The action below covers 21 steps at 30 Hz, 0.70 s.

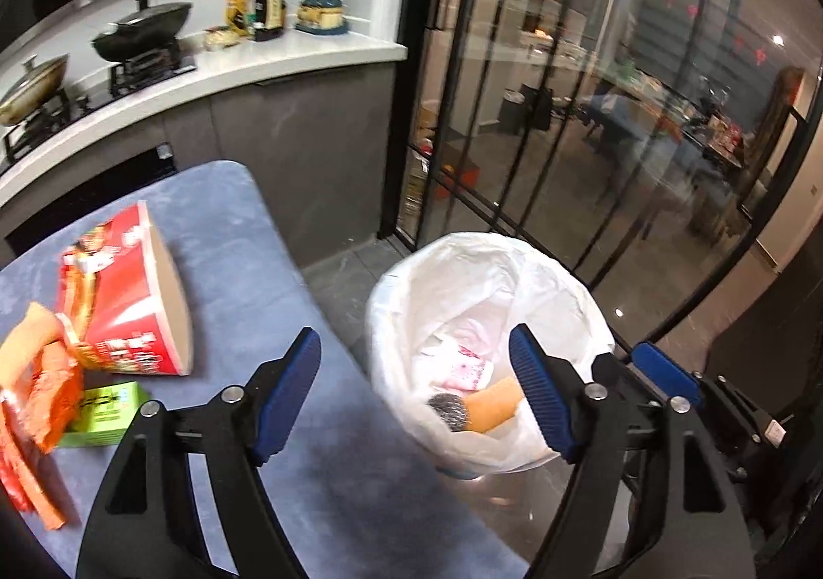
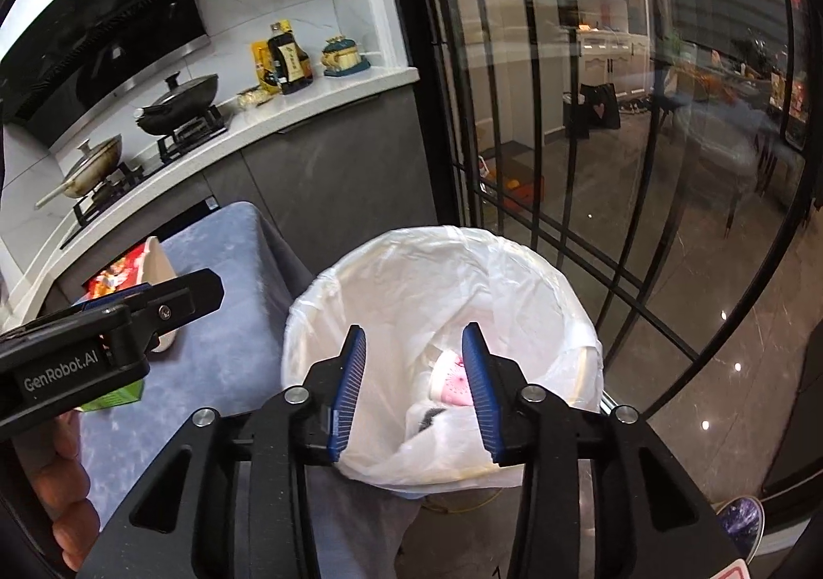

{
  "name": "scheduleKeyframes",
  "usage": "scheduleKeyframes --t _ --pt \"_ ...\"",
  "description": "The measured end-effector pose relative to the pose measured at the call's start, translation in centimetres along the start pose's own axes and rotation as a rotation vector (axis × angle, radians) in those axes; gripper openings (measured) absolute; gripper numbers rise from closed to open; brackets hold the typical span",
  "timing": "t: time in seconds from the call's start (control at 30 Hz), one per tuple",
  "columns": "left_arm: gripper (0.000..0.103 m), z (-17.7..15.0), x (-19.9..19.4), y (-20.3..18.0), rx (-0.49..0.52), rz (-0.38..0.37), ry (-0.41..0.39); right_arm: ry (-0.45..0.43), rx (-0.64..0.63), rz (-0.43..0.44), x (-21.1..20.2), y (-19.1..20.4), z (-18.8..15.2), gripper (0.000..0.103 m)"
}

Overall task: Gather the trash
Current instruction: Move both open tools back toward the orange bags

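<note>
A bin with a white bag liner [image 1: 560,280] [image 2: 411,270] stands on the floor beside the table's right edge. In it lie an orange roll [image 1: 496,404], a steel scrubber [image 1: 450,411] and a pink-and-white wrapper [image 1: 465,368] [image 2: 452,381]. My left gripper [image 1: 414,347] is open and empty, with one finger over the table and the other over the bin. My right gripper [image 2: 414,337] hangs over the bin, open with nothing between its pads. On the blue-grey tablecloth [image 1: 231,244] lie a tipped red paper bucket [image 1: 123,291], orange wrappers [image 1: 36,373] and a green box [image 1: 103,411].
A white kitchen counter [image 1: 288,59] behind the table holds a stove with two lidded pans [image 1: 144,28], plus bottles and jars [image 1: 267,2]. Black-framed glass doors [image 1: 514,116] stand behind the bin. A hand [image 2: 56,476] grips the left tool at the frame's left edge.
</note>
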<state>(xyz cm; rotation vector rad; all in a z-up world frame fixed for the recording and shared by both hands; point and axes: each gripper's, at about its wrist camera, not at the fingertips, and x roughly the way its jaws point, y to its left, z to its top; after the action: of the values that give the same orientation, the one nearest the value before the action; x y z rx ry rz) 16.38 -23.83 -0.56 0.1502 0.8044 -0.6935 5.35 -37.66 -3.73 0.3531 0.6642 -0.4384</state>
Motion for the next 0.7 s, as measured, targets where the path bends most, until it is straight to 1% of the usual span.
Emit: scheduleKeyframes --t 0.17,0.37,0.4,0.47,0.63,0.7 --pt "0.073 -0.7 -2.2 2.5 -0.042 0.046 -0.02 -0.015 -0.038 0.024 -0.9 2.4 -0.3 0.045" --pt "0.074 -1.9 -4.7 6.9 -0.112 0.117 -0.027 -0.01 -0.093 0.069 -1.7 6.3 -1.0 0.046" --pt "0.076 -2.2 -5.3 7.8 -0.128 0.13 -0.03 -0.008 -0.098 0.079 -1.8 6.9 -1.1 0.046" --pt "0.083 -2.8 -6.3 9.5 -0.159 0.167 -0.037 -0.007 -0.106 0.095 -2.0 7.9 -1.3 0.047" --pt "0.083 -5.0 -8.5 13.6 -0.218 0.261 -0.037 0.004 -0.143 0.146 -2.5 11.5 -2.3 0.049" --pt "0.083 -5.9 -9.2 15.0 -0.243 0.284 -0.033 0.013 -0.167 0.164 -2.5 13.0 -2.8 0.049"
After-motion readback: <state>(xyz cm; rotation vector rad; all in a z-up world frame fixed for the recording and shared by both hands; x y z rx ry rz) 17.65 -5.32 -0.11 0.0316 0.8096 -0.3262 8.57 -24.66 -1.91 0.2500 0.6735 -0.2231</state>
